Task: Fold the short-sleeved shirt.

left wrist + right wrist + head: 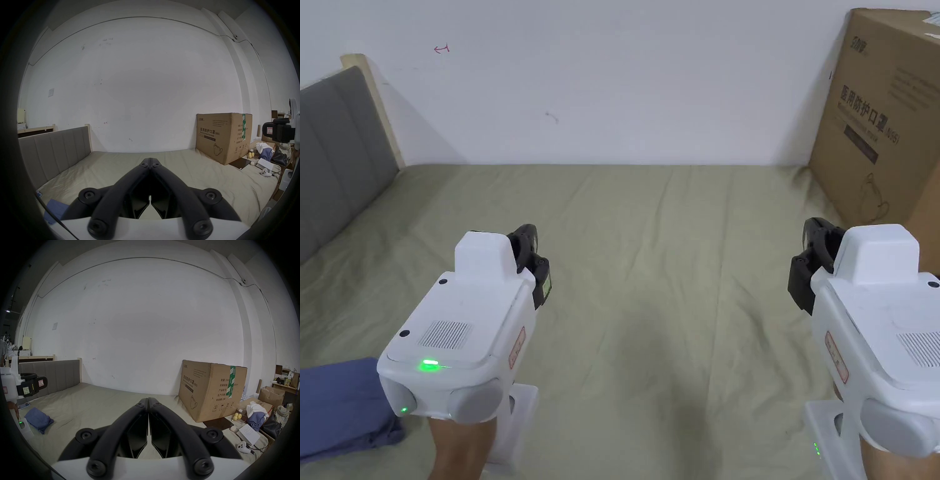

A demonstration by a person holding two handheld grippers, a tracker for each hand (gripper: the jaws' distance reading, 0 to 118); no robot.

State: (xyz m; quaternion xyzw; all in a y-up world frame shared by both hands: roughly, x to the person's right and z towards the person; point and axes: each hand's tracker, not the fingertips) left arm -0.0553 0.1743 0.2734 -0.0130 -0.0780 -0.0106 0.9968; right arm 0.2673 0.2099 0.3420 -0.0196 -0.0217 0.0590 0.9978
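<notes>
Blue shirt (344,406) half out of frame

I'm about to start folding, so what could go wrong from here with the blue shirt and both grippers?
1. The blue shirt lies bunched at the bed's left edge, beside the left gripper; a blind pinch may catch several layers or the sheet.
2. Both the left and right gripper are shut and must open first.
3. The cardboard box crowds the right side when spreading.
</notes>
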